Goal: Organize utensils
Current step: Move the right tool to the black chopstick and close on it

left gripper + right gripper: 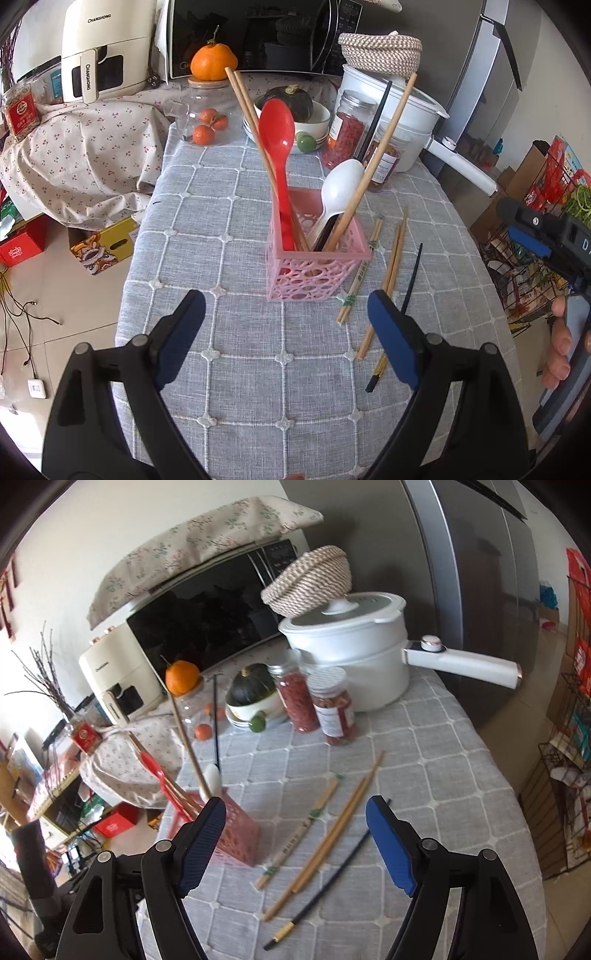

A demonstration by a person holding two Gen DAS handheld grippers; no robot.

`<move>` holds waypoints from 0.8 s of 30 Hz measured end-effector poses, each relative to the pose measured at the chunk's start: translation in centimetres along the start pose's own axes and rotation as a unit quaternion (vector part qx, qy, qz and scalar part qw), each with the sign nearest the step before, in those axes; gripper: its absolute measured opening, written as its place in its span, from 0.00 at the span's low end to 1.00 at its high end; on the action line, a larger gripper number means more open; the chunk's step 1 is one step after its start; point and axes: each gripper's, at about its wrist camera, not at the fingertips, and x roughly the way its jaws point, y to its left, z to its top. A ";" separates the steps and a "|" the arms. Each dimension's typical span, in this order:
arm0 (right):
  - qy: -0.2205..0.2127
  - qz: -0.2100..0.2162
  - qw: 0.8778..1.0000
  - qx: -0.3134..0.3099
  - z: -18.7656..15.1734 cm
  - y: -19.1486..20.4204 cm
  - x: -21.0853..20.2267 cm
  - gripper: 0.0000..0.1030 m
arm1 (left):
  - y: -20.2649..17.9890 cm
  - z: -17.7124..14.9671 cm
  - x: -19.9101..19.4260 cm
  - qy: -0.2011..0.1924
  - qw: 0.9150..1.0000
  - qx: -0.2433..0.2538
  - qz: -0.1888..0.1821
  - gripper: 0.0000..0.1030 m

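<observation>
A pink lattice basket stands on the grey checked tablecloth and holds a red spoon, a white spoon, wooden chopsticks and a black chopstick. Right of it lie a wrapped chopstick pair, a bare wooden pair and a black chopstick. My left gripper is open and empty, in front of the basket. My right gripper is open and empty above the loose wooden pair, wrapped pair and black chopstick; the basket is at its left.
At the table's back stand a white pot with a long handle, two jars, a bowl with a dark squash, a glass jar with oranges, a microwave and an air fryer. A wire rack stands right.
</observation>
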 end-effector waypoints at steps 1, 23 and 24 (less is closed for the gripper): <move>0.011 -0.008 1.000 0.006 -0.3 -0.9 0.3 0.80 | -0.1 -0.1 0.1 0.003 1.000 0.001 0.000 0.87; 0.179 -0.090 0.979 0.039 -4.0 -7.1 12.8 0.82 | -1.2 -0.6 2.8 0.037 0.999 0.018 0.015 0.87; 0.179 -0.090 0.979 0.038 -4.0 -6.8 13.2 0.82 | -1.2 -0.6 2.9 0.037 0.999 0.019 0.016 0.87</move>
